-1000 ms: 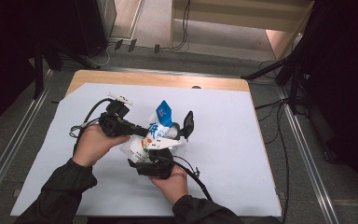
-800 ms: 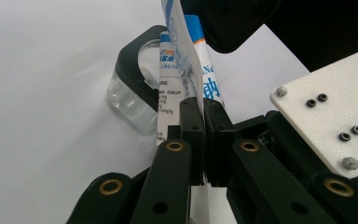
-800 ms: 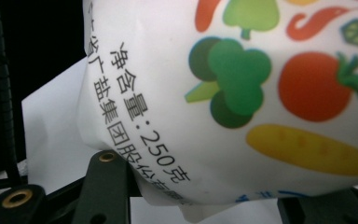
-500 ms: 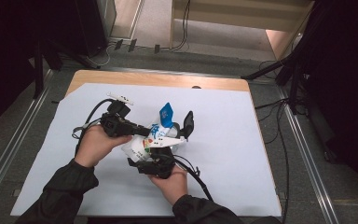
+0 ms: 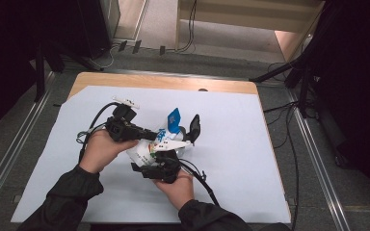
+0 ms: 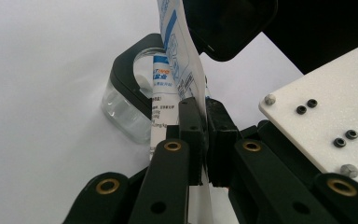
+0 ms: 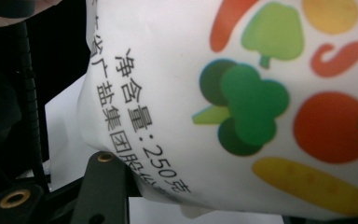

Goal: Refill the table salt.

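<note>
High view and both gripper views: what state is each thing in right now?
Bag: full, held between both grippers above the table.
Left gripper: jaws shut on the bag's flat edge.
Right gripper: jaws around the bag's body.
Clear container: on the table beside the bag.

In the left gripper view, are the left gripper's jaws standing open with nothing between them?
No: the left gripper has its jaws pressed together on the thin edge of the white printed bag.

Left gripper (image 6: pixel 204 140) jaws clamped, right gripper (image 5: pixel 166 156) gripping
</note>
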Available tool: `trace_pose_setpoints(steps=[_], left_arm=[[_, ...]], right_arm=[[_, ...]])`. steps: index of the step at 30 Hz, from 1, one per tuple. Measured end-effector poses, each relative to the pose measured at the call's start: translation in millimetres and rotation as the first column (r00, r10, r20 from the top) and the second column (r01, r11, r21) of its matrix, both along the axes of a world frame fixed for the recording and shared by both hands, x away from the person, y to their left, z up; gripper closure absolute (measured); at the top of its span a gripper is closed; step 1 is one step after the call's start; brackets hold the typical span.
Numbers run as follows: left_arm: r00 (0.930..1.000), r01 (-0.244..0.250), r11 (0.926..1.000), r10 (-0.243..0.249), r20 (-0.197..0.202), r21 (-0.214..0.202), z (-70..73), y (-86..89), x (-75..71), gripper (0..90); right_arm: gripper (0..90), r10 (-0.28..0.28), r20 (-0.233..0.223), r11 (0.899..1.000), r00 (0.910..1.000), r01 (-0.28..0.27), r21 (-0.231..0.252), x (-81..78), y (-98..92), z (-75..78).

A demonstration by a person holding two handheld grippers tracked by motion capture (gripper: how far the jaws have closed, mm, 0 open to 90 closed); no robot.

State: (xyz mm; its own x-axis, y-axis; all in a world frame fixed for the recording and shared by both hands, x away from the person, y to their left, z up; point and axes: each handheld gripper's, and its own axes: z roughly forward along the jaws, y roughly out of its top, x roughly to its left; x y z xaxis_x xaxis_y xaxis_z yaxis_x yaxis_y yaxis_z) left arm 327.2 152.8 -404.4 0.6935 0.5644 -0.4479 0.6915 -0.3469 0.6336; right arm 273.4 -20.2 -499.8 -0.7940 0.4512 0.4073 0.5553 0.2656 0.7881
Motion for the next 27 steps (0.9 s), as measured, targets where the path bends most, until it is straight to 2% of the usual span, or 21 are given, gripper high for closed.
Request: trace_pose_setpoints(steps=[17,27], left_arm=[[0.9998,-0.015,0.9998,0.015,0.012,-0.012,-0.7,-2.7,0.1,88.7],[0.9996,-0.016,0.9997,0.016,0.023,-0.019,-0.6,-4.8,1.1,88.6]], right_arm=[[50.3,0.006,-0.005,1.0,1.0,-0.006,-0.002,0.6,1.4,1.8],[50.6,0.009,-0.019,1.0,0.9998,-0.009,0.015,2.3,0.9,3.7]])
